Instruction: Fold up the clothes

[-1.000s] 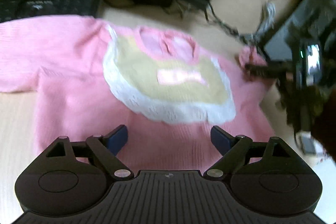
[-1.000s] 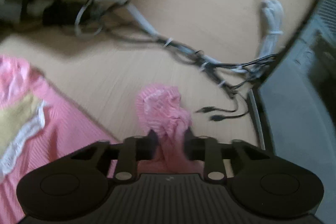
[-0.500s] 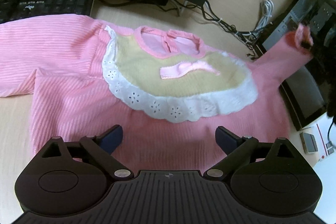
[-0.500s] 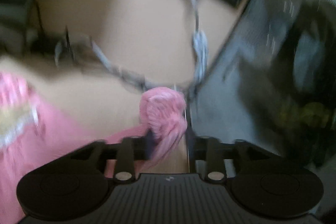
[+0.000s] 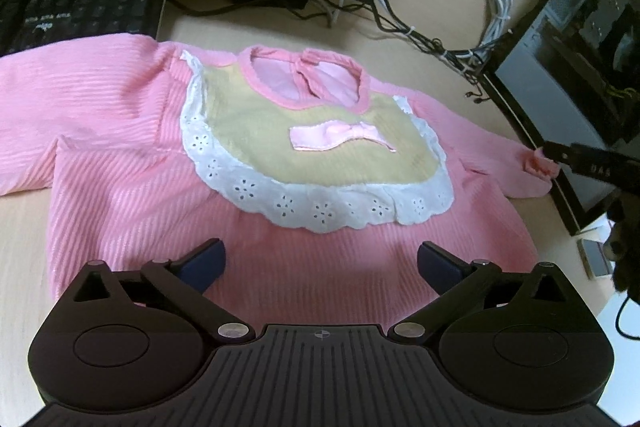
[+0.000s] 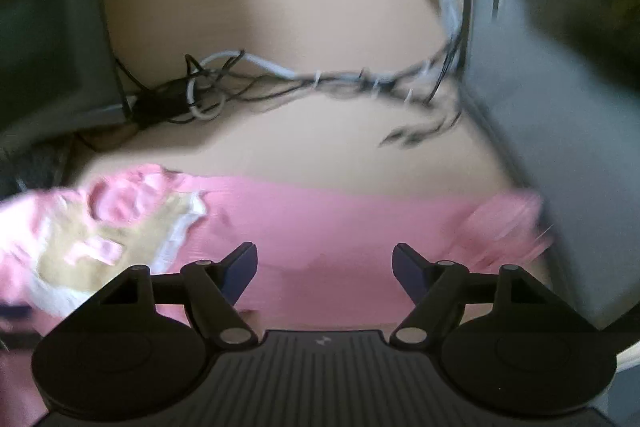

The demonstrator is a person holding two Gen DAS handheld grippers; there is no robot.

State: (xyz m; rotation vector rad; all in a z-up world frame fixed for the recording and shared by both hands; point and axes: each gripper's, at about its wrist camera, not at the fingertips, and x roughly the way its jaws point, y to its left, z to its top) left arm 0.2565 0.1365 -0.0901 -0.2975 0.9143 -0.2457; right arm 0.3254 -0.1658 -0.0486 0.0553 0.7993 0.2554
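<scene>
Pink sweater (image 5: 168, 195) flat, neckline away, sleeves sideways

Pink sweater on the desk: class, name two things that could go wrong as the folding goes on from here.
1. The sweater's right sleeve reaches a computer case and a tangle of cables; a sweep there might snag a cable.
2. Both claws, left and right, are open over the pink sweater, so nothing pins it; tugging one side could drag and wrinkle it.

No legible text, keyboard (image 5: 76, 11) key legends too small, faint letters on dark bar (image 5: 596, 167) unreadable
</scene>
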